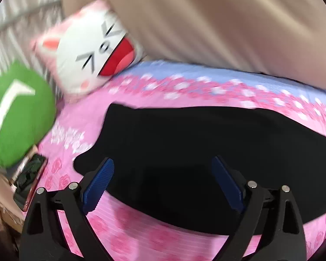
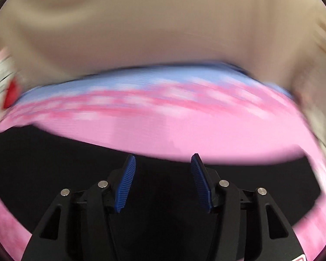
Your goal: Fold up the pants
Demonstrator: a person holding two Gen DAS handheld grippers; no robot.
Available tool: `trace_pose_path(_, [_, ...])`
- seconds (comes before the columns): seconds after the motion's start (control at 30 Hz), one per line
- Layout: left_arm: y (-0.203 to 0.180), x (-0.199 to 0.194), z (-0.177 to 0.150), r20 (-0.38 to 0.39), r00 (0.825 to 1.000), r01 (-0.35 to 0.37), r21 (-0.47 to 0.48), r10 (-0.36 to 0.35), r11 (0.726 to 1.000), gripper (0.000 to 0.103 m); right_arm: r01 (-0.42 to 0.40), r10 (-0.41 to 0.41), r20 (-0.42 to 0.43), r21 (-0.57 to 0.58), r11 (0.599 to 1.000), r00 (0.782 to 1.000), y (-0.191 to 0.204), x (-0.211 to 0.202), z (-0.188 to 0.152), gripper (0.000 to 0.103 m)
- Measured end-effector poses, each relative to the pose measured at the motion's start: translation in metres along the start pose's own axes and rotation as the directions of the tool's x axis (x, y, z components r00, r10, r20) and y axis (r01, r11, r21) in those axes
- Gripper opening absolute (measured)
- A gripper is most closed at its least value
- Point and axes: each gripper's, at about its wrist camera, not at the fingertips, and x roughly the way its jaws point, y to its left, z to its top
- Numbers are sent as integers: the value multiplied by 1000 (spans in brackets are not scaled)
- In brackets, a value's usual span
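Beyond blurred pink bedsheet [image 2: 206, 134], black pants [image 2: 43, 163] run cropped.

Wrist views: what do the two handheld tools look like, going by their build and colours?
Both match: the left tool and right tool have black plastic linkage arms with triangular cut-outs, silver pivot pins and two flat blue ribbed pads. A red-edged marking shows at the right tool's lower corner. No cables, hands or sleeves are visible.

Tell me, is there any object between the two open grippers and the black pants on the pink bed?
Nothing visible is in the way. The left gripper and right gripper are open directly over the black pants. The white rabbit pillow and green cushion lie aside.
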Motion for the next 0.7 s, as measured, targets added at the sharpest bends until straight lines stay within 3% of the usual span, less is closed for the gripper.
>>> trace_pose_path(0.07, [-32, -16, -4, 32, 999, -4, 40, 2, 999, 94, 94, -93, -13, 146, 985, 996, -83, -18, -18, 53])
trace_pose_path(0.13, [-58, -28, -7, 55, 998, 2, 68, -6, 998, 95, 149, -150, -13, 239, 960, 989, -140, -37, -33, 53])
trace_pose_path(0.23, [-96, -40, -12, 54, 998, 36, 97, -42, 995, 96, 117, -120, -11, 348, 930, 993, -199, -57, -57, 53])
trace_pose_path(0.3, [-122, -44, -18, 41, 998, 48, 131, -54, 990, 96, 64, -64, -13, 384, 921, 998, -217, -57, -68, 53])
trace_pose_path(0.4, [-147, -47, -27, 33, 999, 29, 180, -36, 983, 96, 110, -102, -42, 361, 926, 994, -223, -50, -74, 53])
trace_pose_path(0.5, [-162, -55, -33, 30, 998, 40, 205, -47, 978, 96, 89, -58, -103, 335, 938, 993, -225, -28, -72, 53])
trace_pose_path(0.57, [-167, -59, -36, 28, 998, 44, 211, -51, 976, 96, 114, -83, -121, 281, 953, 989, -217, -18, -68, 50])
trace_pose_path(0.6, [-169, -60, -38, 24, 998, 44, 214, -50, 976, 97, 115, -85, -124, 260, 959, 989, -214, -14, -66, 21])
trace_pose_path(0.63, [-171, -60, -38, 22, 999, 44, 217, -49, 975, 97, 97, -67, -126, 242, 965, 990, -210, -11, -63, 12])
trace_pose_path(0.7, [-174, -63, -39, 22, 999, 41, 221, -47, 974, 97, 126, -109, -101, 181, 975, 989, -198, -18, -54, 11])
